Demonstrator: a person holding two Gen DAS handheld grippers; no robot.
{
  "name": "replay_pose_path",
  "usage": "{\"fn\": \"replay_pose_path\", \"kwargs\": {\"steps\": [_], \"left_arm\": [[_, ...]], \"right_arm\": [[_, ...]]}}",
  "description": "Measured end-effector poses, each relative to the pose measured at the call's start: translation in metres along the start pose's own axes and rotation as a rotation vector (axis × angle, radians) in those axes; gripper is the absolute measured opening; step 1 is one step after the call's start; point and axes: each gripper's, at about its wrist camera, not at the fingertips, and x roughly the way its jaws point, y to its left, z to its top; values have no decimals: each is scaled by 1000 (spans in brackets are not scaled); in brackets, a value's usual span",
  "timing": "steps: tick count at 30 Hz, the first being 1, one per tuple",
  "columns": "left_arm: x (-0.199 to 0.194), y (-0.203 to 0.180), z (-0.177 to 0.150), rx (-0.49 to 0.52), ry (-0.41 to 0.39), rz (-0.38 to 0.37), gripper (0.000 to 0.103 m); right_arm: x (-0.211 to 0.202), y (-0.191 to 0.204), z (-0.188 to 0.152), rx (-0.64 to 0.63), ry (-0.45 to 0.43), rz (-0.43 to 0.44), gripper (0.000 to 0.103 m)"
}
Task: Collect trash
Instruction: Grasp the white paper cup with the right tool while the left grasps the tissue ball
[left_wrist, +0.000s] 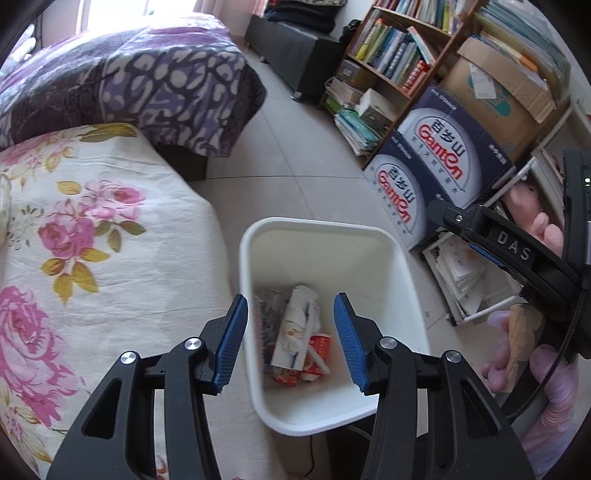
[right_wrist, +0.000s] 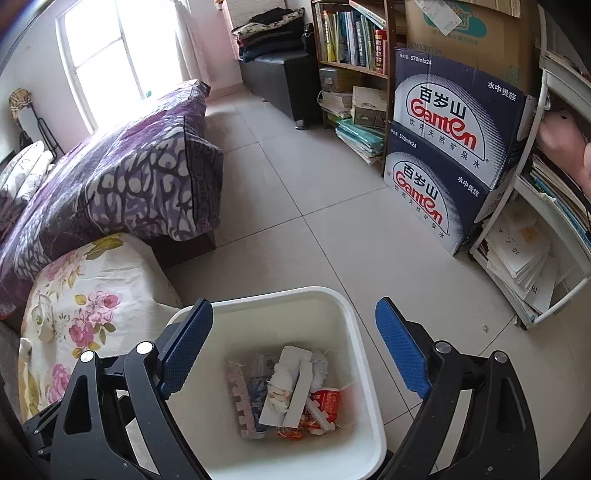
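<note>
White plastic fills the middle of both my views: the trash bin (left_wrist: 321, 236) (right_wrist: 280, 295) stands on the pale tiled floor (left_wrist: 295, 155) (right_wrist: 332, 229), just beside the bed with its flowered sheet (left_wrist: 92, 240) (right_wrist: 96, 288). A purple patterned blanket (left_wrist: 147, 81) (right_wrist: 129, 177) lies further along the bed.

My left hand-held gripper (left_wrist: 291, 338) hangs above the bin with its jaws wide apart and nothing between the blue pads (left_wrist: 232, 339). My right hand-held gripper (right_wrist: 295, 354) is also above the bin, jaws spread even wider and holding nothing; its blue pads (right_wrist: 402, 354) frame the bin's opening.

The trash sits at the bottom of the bin: crumpled white paper (left_wrist: 299, 321) (right_wrist: 280, 391), a folded white card piece (right_wrist: 291, 384), a red and white wrapper (left_wrist: 317, 350) (right_wrist: 325, 400), a clear plastic bag (left_wrist: 267, 314) (right_wrist: 256, 373) and a pinkish toothed foam strip (right_wrist: 240, 395) along one side.

In the left wrist view I see part of the right device with its gloved hand (left_wrist: 546, 373) at the right edge, beside the bin.

Two stacked dark blue Ganten water cartons (left_wrist: 432, 166) (right_wrist: 447, 147) stand on the floor against a wooden bookshelf (left_wrist: 399, 44) (right_wrist: 351, 40). A white rack with stacked papers (right_wrist: 528, 266) is beside them.
</note>
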Motion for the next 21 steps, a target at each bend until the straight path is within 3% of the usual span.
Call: {"fn": "replay_pose_path", "kwargs": {"steps": [7,11,15,21], "left_arm": [[-19,46,-1,-40,-54,223,70],[-36,93,-2,-87,-66,421,84],[-53,168,-3,-171,-25,579,87],[-95,300,-11,-384,-24,734,87]], "right_arm": [[8,44,-9,-44,18,59,91],[15,79,-18,-113,9,94,92],[15,121,-29,-224,-39,157,95],[31,198,-33,-293,15,337,95]]}}
